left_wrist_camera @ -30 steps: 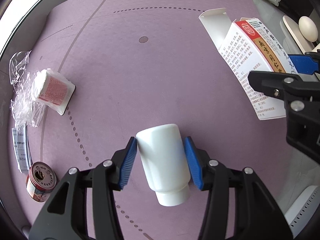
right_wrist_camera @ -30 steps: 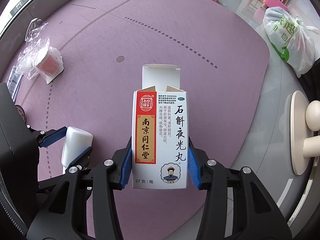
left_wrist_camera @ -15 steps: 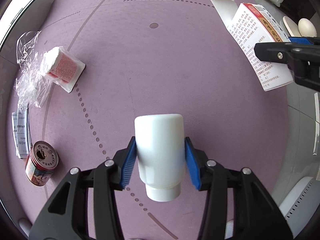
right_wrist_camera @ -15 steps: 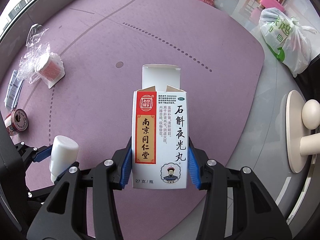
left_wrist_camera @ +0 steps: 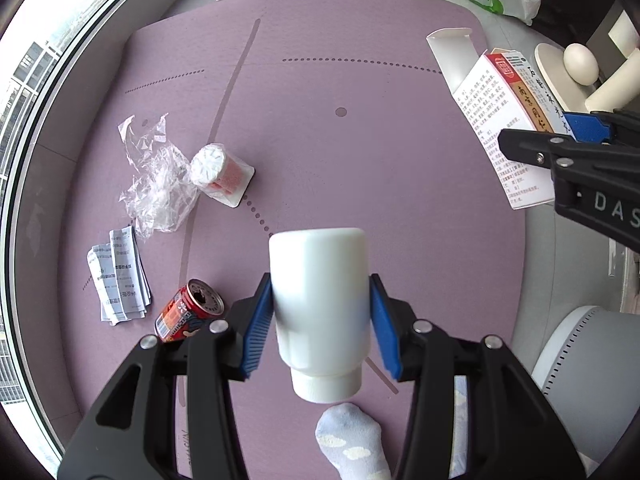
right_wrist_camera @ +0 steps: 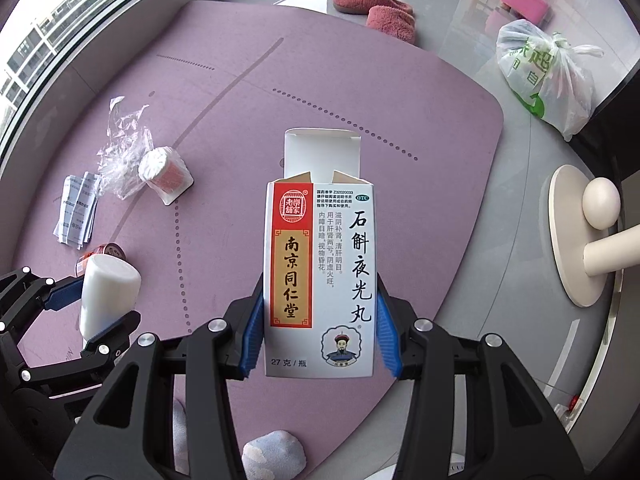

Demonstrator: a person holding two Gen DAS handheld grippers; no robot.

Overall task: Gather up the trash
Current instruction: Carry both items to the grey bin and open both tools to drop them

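Note:
My left gripper (left_wrist_camera: 320, 316) is shut on a white plastic bottle (left_wrist_camera: 320, 300), held well above the purple mat (left_wrist_camera: 360, 168) with its cap toward me. My right gripper (right_wrist_camera: 320, 320) is shut on an open medicine box (right_wrist_camera: 320, 264) with a red and gold label, also held above the mat. The box shows at the right of the left wrist view (left_wrist_camera: 496, 120); the bottle shows at the left of the right wrist view (right_wrist_camera: 108, 296). On the mat lie a red can (left_wrist_camera: 188, 312), folded leaflets (left_wrist_camera: 118, 280), crumpled clear wrap (left_wrist_camera: 158, 188) and a pink-and-white pack (left_wrist_camera: 220, 172).
A white-and-green plastic bag (right_wrist_camera: 540, 76) sits on the floor past the mat's far right corner. Pink slippers (right_wrist_camera: 376, 12) lie beyond the mat. A cream stand with an egg-shaped knob (right_wrist_camera: 596, 208) is at the right. A grey perforated bin (left_wrist_camera: 580, 360) is at lower right. Socked feet (left_wrist_camera: 352, 436) stand below.
Both grippers have risen with their loads; the mat looks farther away. The can, leaflets, slippers and feet have come into view.

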